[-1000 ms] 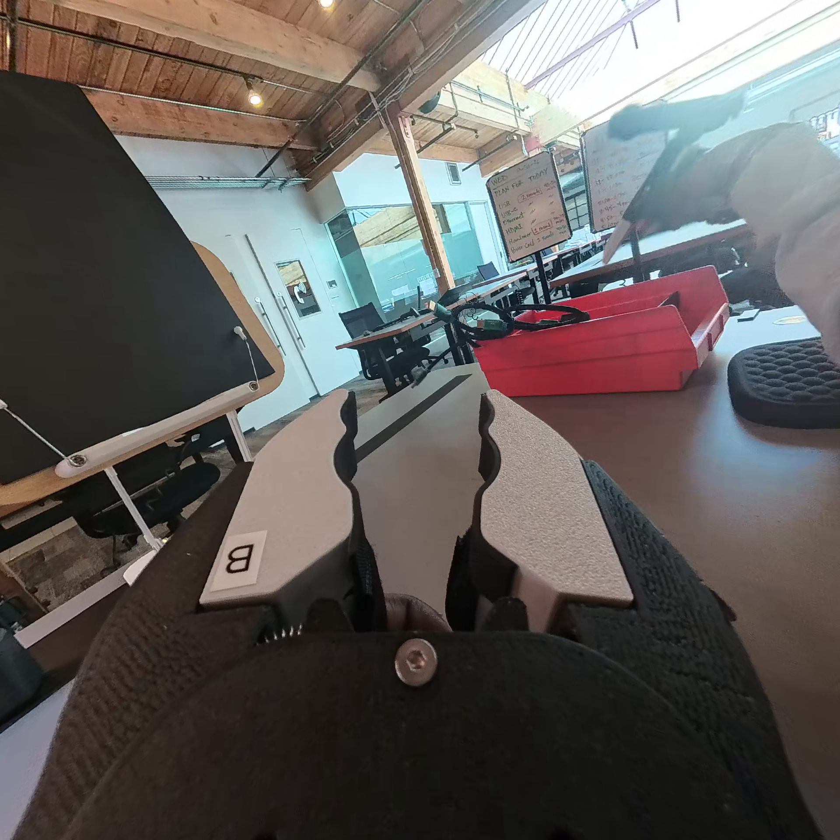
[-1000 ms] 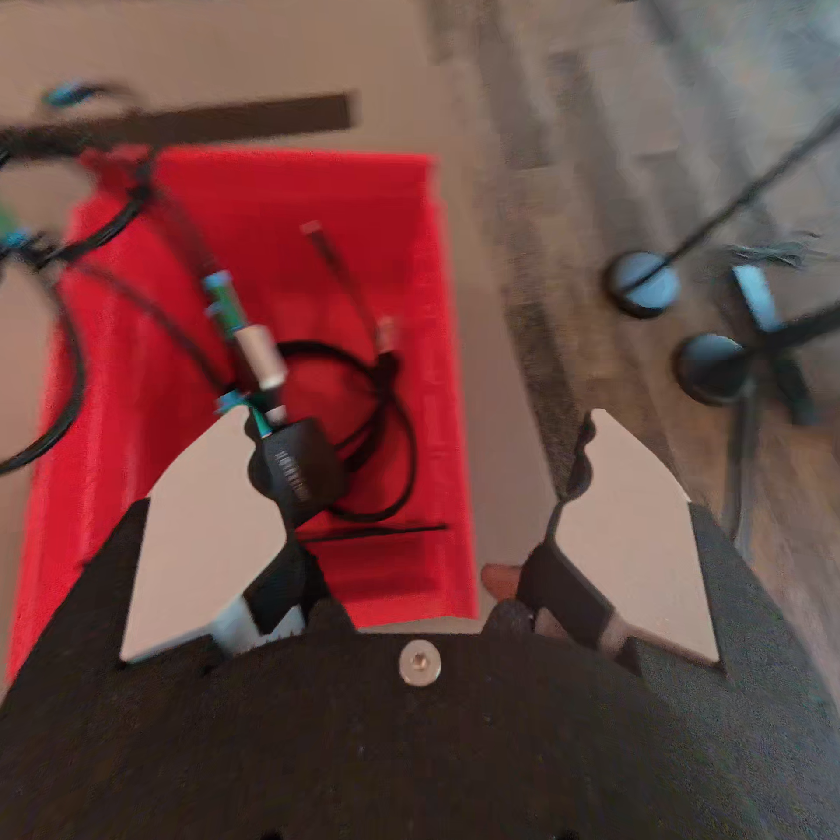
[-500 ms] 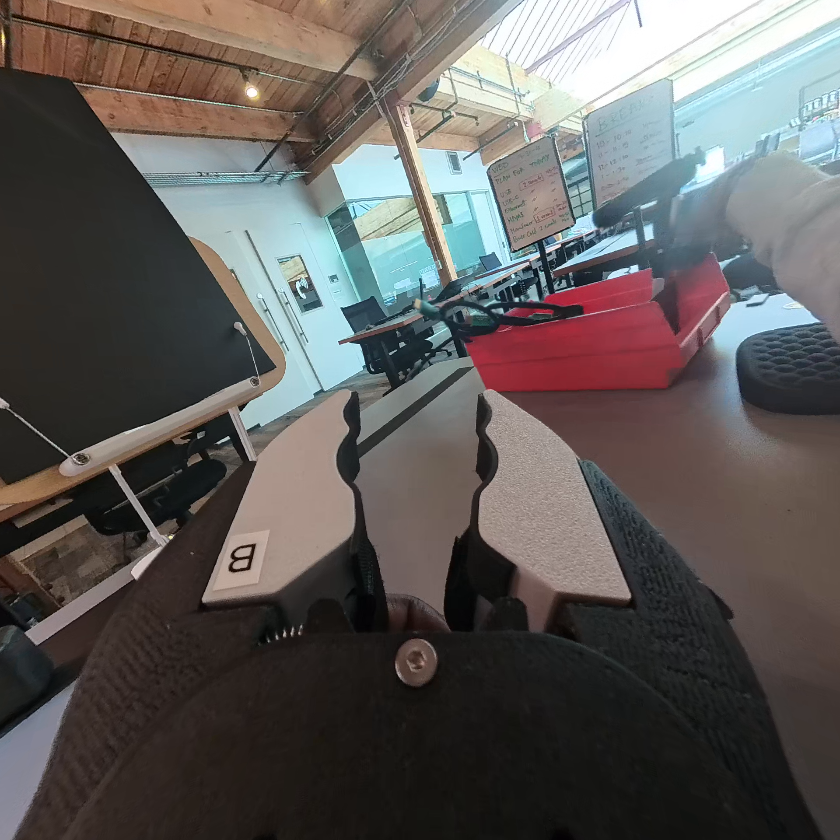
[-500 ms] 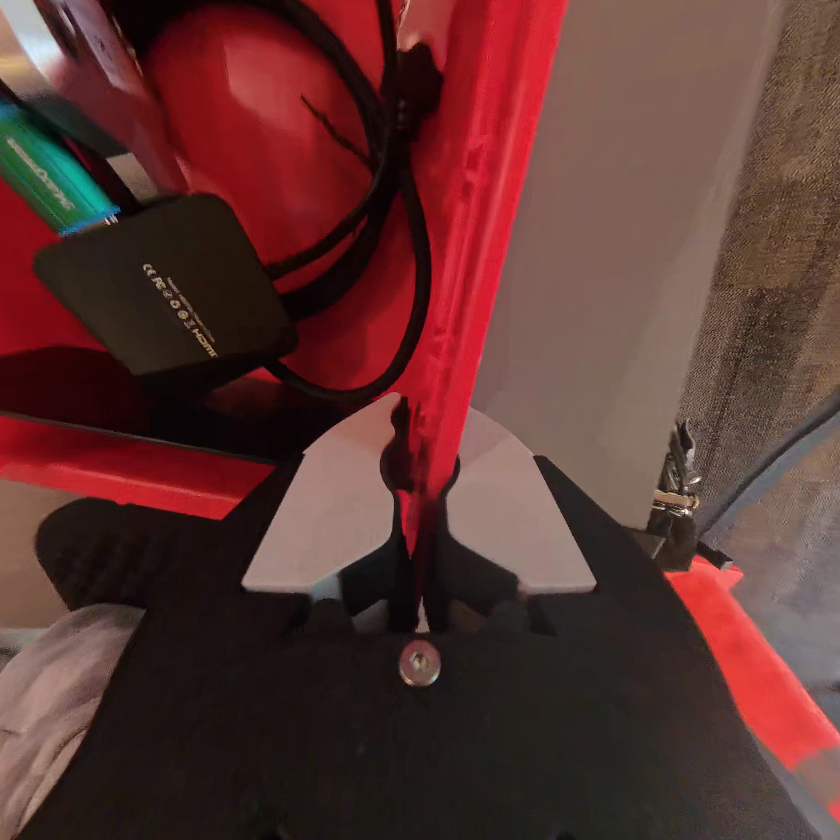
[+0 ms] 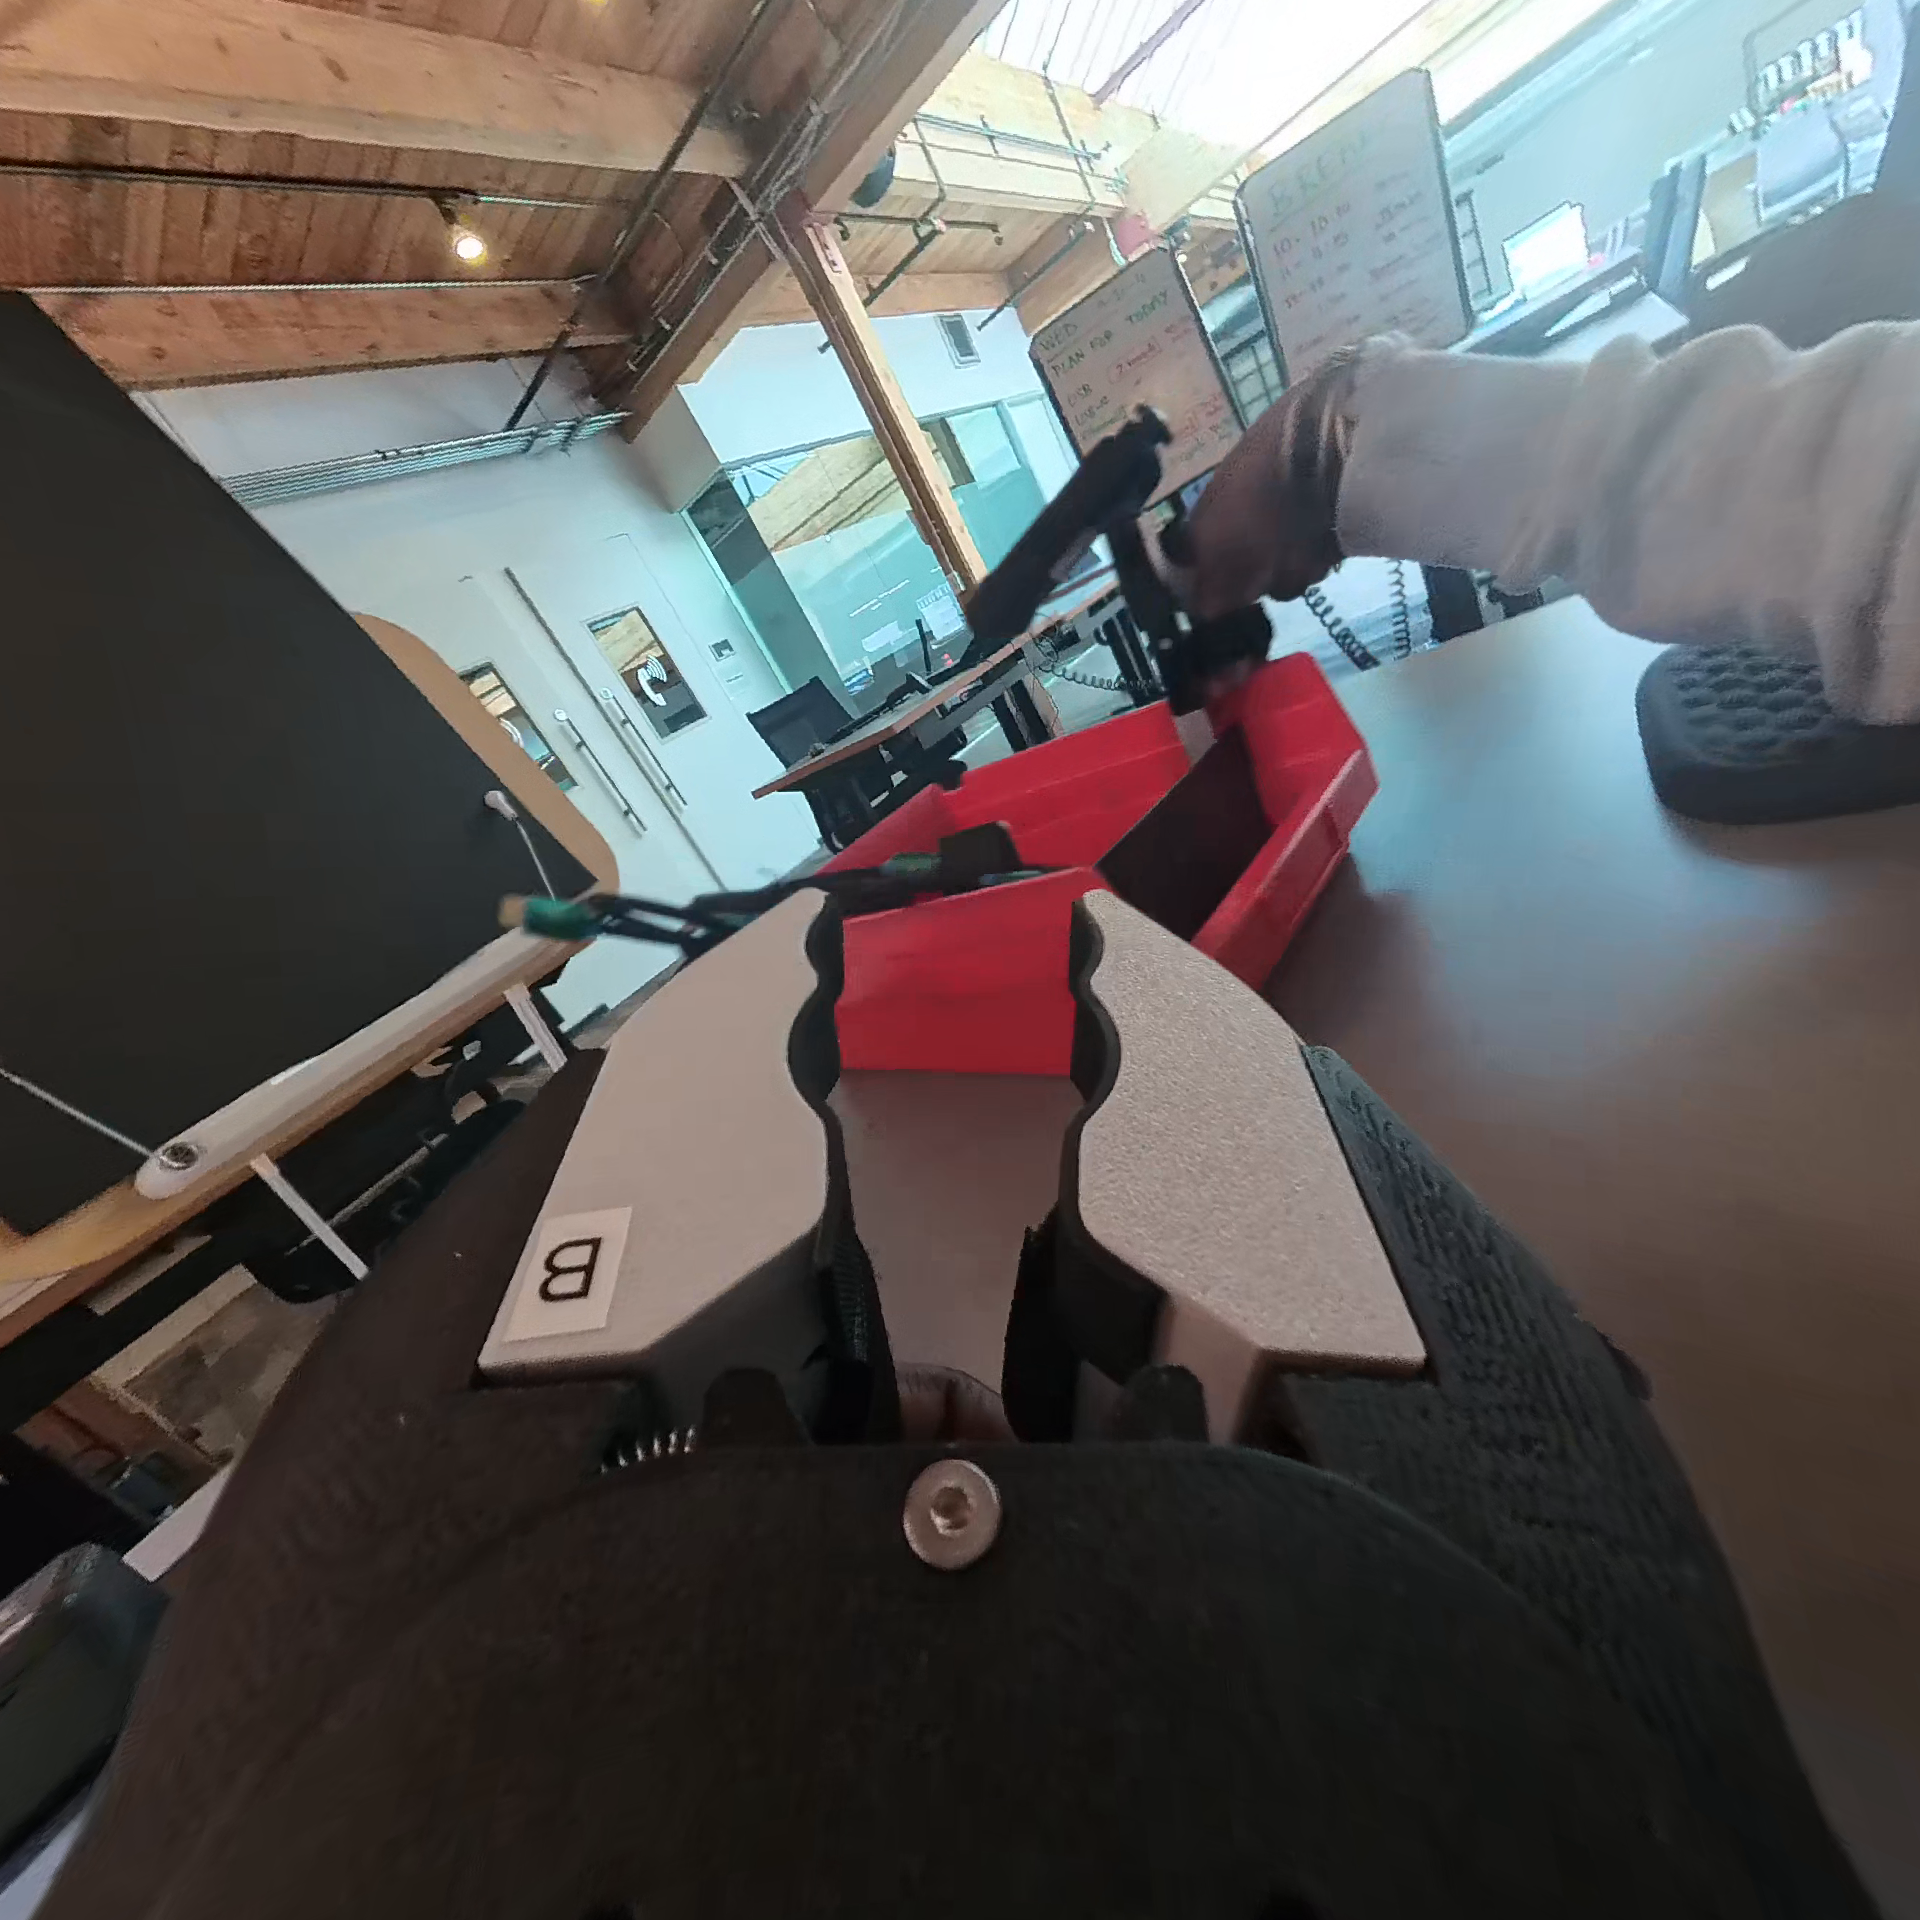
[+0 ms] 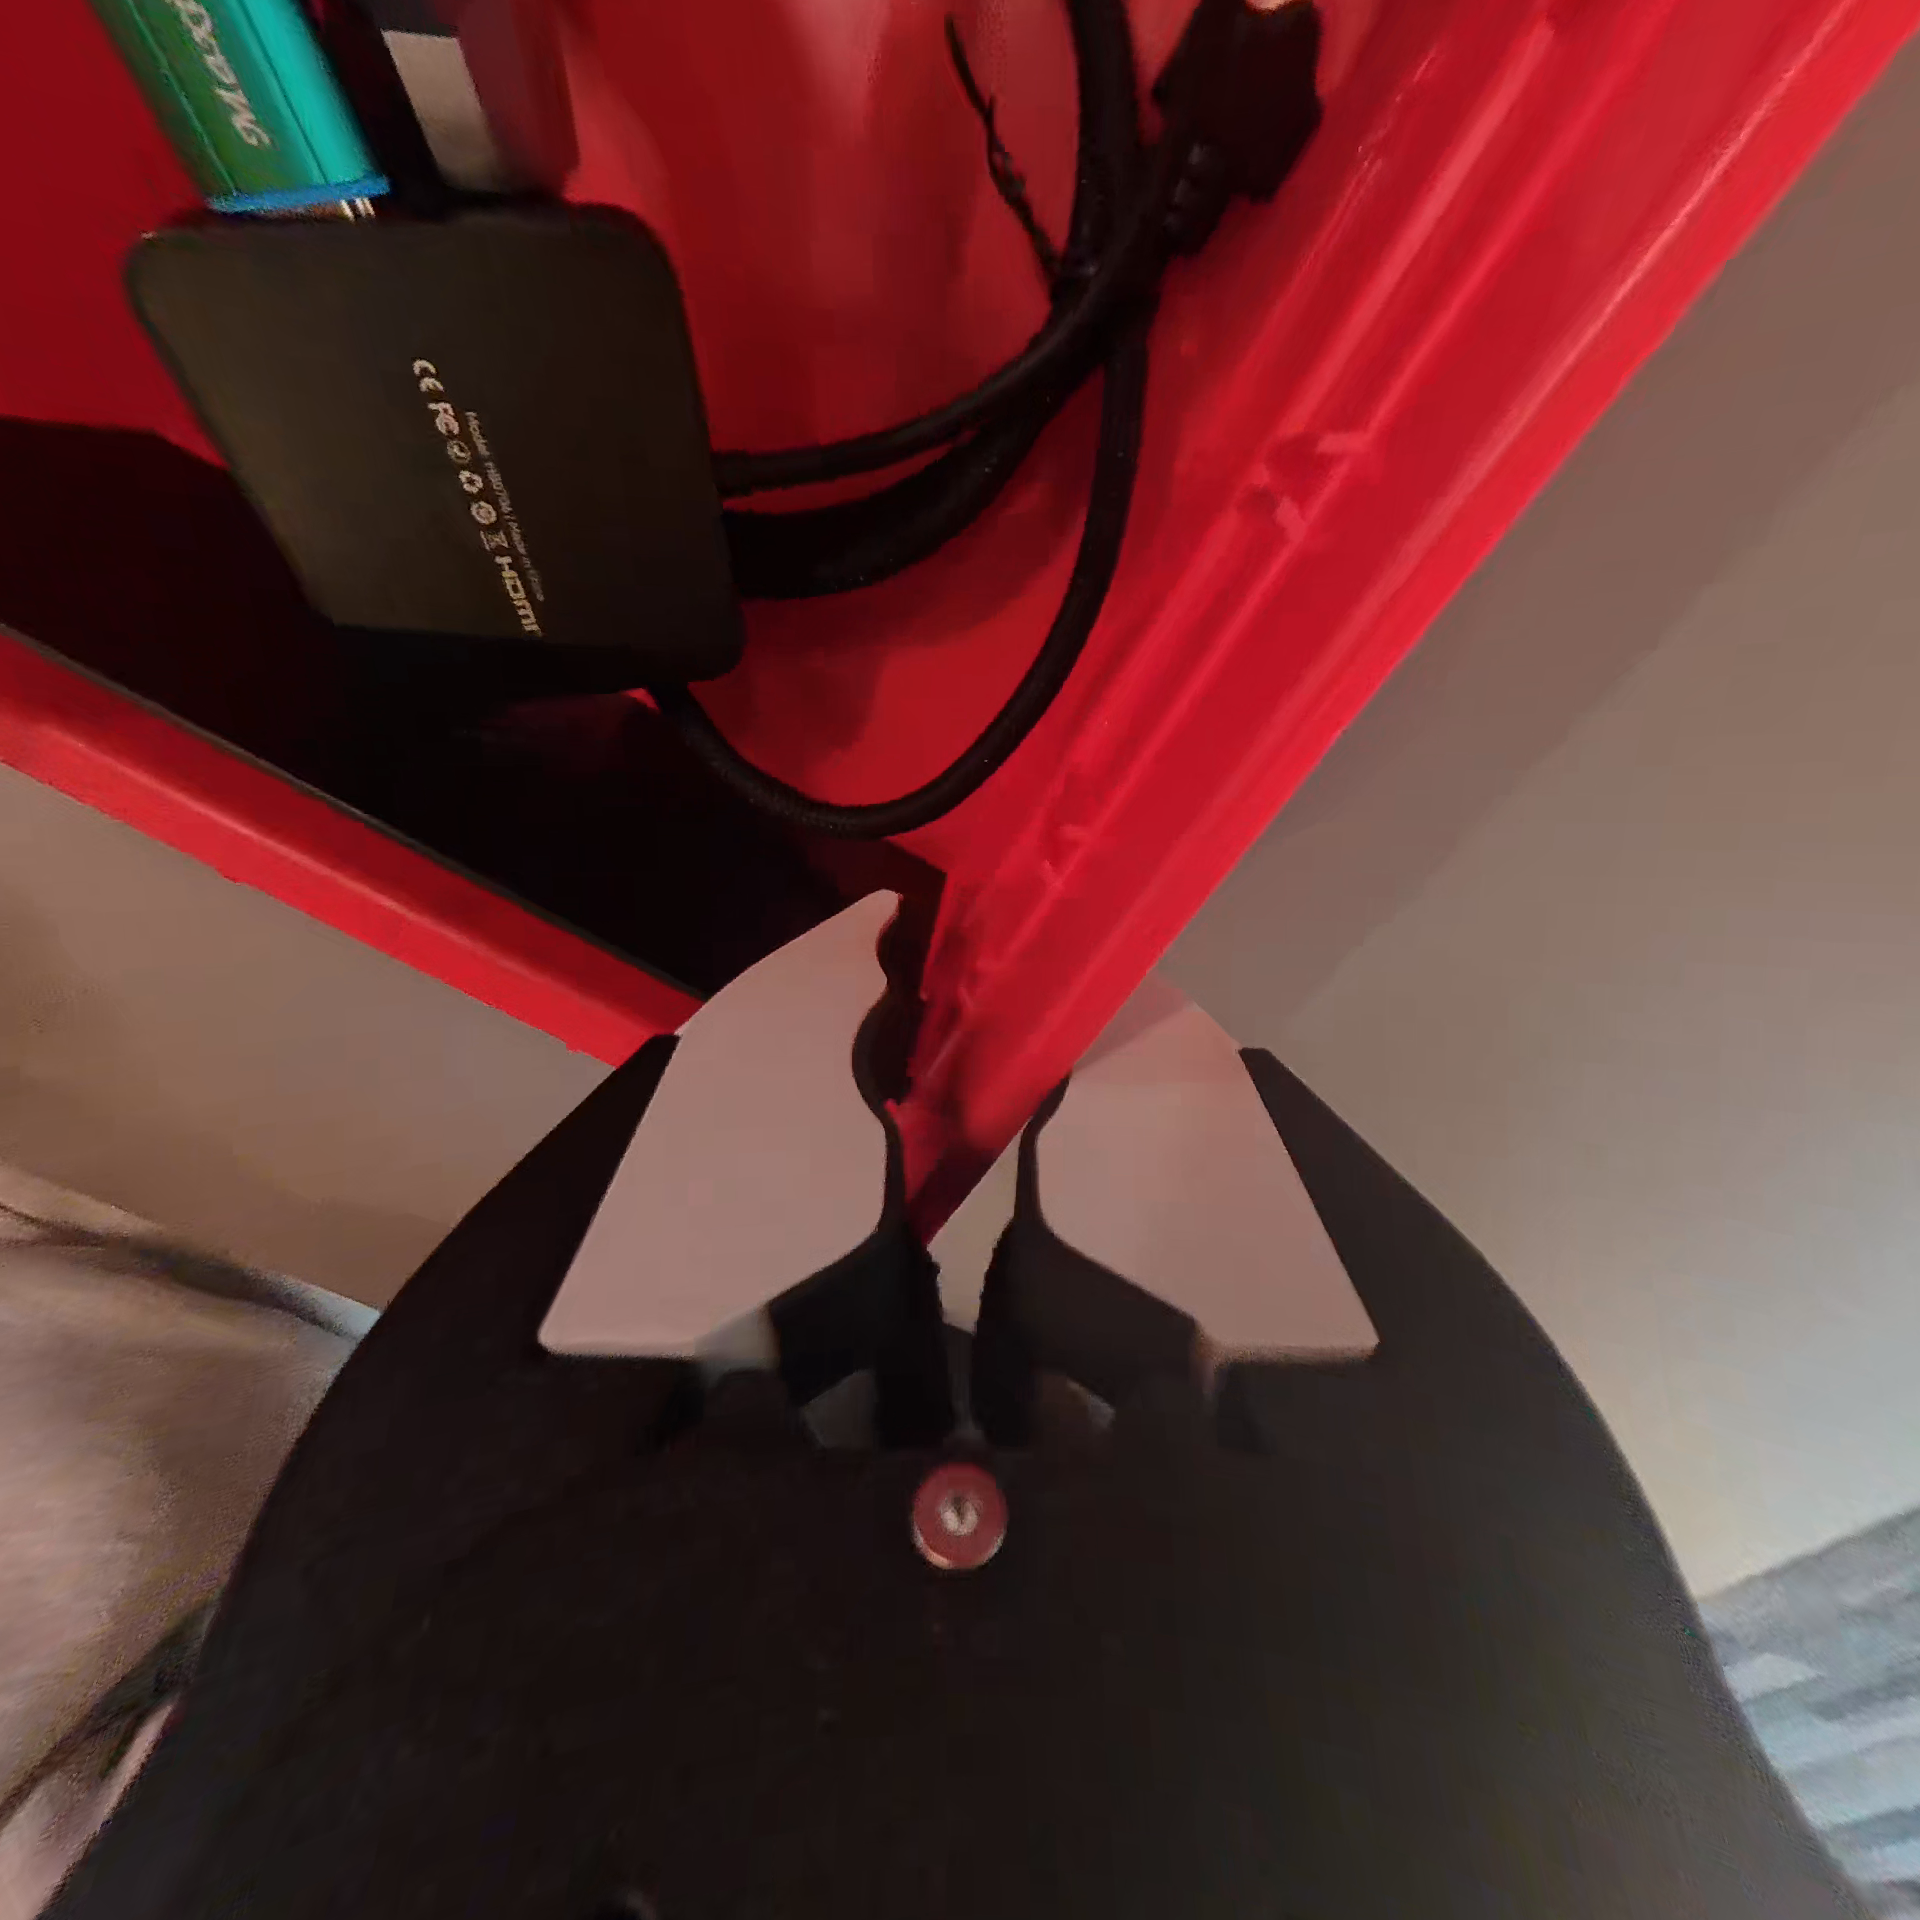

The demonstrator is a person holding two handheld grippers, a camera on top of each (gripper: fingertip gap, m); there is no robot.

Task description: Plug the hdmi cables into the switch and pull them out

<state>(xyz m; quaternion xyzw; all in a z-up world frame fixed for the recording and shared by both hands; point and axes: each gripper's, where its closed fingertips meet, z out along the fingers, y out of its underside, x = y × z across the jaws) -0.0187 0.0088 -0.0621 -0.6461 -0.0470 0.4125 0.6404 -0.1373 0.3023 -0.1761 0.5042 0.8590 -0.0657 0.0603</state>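
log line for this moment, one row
right gripper: shut on red bin wall | left gripper: open, empty, near table | switch: in bin, teal hdmi plug at its edge

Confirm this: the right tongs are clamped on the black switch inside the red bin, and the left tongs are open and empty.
Wrong on one point: the right tongs are clamped on the red bin wall, not the black switch, as the right wrist view shows. The left tongs are open and empty.

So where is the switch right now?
In the right wrist view the black switch lies inside the red bin, upper left, a teal plug at its far edge and black cables to its right.
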